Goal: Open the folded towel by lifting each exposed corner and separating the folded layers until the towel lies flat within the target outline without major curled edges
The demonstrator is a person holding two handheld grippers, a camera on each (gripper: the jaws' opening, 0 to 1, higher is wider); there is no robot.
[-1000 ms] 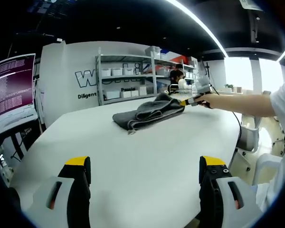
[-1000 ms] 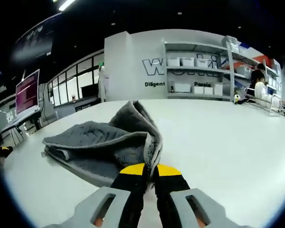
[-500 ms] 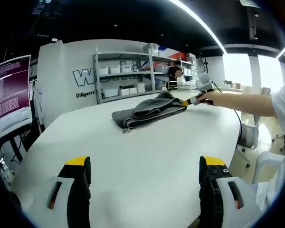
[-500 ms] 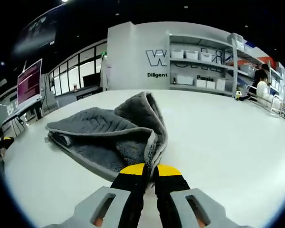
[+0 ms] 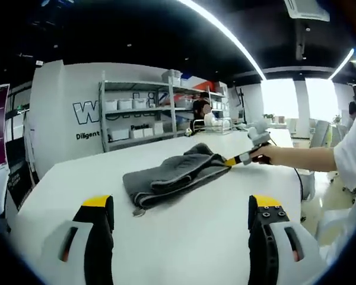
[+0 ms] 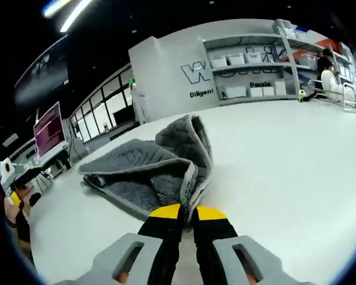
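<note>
A wide white counter, smooth and matte, spreads ahead of both my tools. On it lies the grey towel, plush and ribbed, folded in soft layers with a stitched hem; it sits just past the tips of my right gripper, whose yellow-tipped jaws are pinched together on a raised corner. I judge the cloth light, limp and grippy, best taken at a hemmed corner so one layer peels free. My left gripper hovers well short of the towel, jaws spread wide and holding nothing.
</note>
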